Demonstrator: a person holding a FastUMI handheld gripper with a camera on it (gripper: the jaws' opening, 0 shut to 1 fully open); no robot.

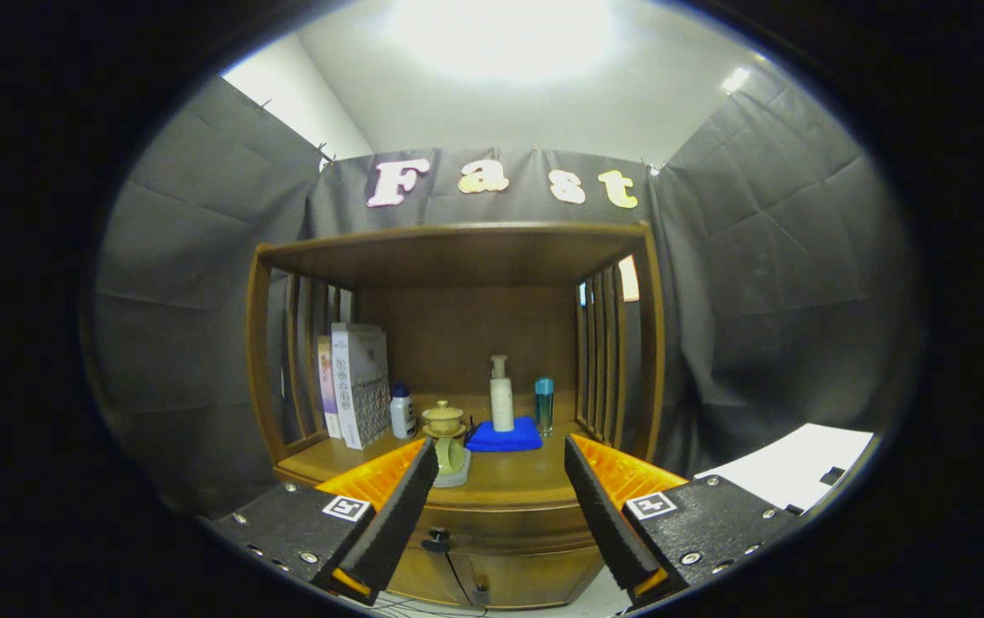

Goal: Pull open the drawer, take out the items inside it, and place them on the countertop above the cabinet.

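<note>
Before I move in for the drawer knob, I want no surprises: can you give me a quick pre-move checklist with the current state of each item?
1. Gripper fingers spread wide, holding nothing: ok.
2. Drawer shut, not yet pulled: ok for the start.
3. Drawer knob in sight just ahead, nearer the left finger than the middle of the gap: not ok, recentre.
4. Free spot on the countertop in front of the blue cloth: ok.
5. Contents of the drawer: cannot tell.

Three bottles (501, 405), perhaps two boxes (361, 395), one lidded cup (443, 419).
</note>
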